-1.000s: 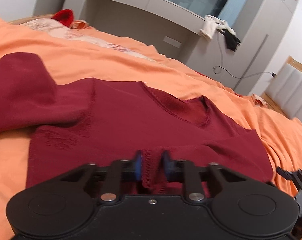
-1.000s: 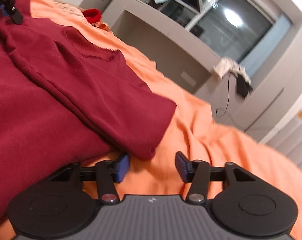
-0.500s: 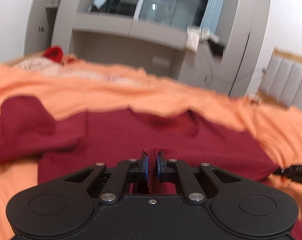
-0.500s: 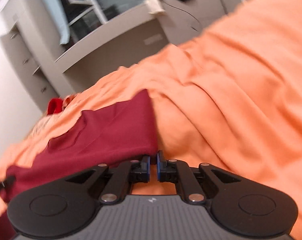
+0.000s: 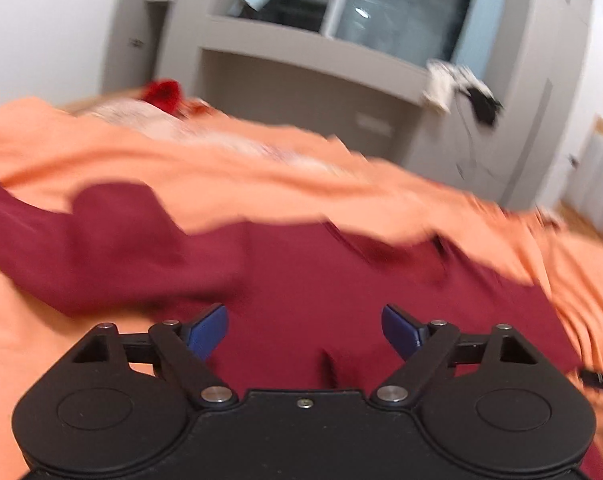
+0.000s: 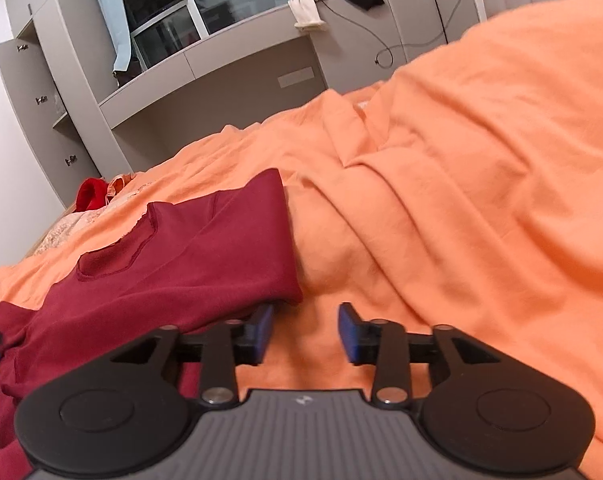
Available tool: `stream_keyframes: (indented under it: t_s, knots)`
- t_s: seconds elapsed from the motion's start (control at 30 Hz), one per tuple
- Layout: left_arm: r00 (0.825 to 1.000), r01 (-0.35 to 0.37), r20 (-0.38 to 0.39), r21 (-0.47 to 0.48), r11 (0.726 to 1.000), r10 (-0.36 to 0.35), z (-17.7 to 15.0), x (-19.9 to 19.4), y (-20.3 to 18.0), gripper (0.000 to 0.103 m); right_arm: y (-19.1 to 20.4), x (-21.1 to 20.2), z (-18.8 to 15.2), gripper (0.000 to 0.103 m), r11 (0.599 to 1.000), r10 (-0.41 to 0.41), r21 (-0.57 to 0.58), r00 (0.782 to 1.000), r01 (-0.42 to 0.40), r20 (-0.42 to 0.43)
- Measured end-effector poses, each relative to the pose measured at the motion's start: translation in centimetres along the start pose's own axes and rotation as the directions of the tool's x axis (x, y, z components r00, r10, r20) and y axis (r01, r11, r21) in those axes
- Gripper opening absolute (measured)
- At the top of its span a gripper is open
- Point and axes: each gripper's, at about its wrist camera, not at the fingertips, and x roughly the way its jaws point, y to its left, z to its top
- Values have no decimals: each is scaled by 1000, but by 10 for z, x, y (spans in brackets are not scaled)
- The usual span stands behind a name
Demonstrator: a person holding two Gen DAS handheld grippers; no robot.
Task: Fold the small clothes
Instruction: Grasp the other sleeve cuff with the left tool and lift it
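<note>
A dark red shirt lies on the orange bed sheet, neckline to the far side, one sleeve bunched at the left. My left gripper is open and empty just above the shirt's near part. In the right wrist view the same shirt lies to the left, its folded right edge next to my open, empty right gripper, which is over the bare sheet. The left view is motion-blurred.
A bright red garment and a pale patterned cloth lie at the far side of the bed. A grey desk and cabinet unit with clothes on it stands beyond. The sheet rises in folds at the right.
Both grippers were shut on the shirt's edge half a second ago. Both have since opened and let the fabric go; the shirt now lies flat on the sheet.
</note>
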Motion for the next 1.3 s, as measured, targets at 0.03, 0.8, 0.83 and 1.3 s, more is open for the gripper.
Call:
stream_keyframes:
  t_s: [0.03, 0.8, 0.83, 1.3]
  knots:
    - [1000, -20, 18, -21, 1000, 21, 6, -6, 8, 97, 1, -4, -1, 57, 1000, -5, -11, 1000, 5, 8]
    - [873, -472, -23, -290, 833, 487, 94, -27, 292, 102, 88, -94, -32, 103, 969, 164, -213, 968, -123, 190]
    - [872, -474, -39, -318, 821, 488, 96, -21, 301, 102, 90, -93, -32, 103, 967, 166, -224, 967, -121, 195]
    - [928, -359, -79, -447, 820, 363, 83, 19, 321, 24, 88, -71, -41, 103, 961, 137, -259, 979, -95, 149]
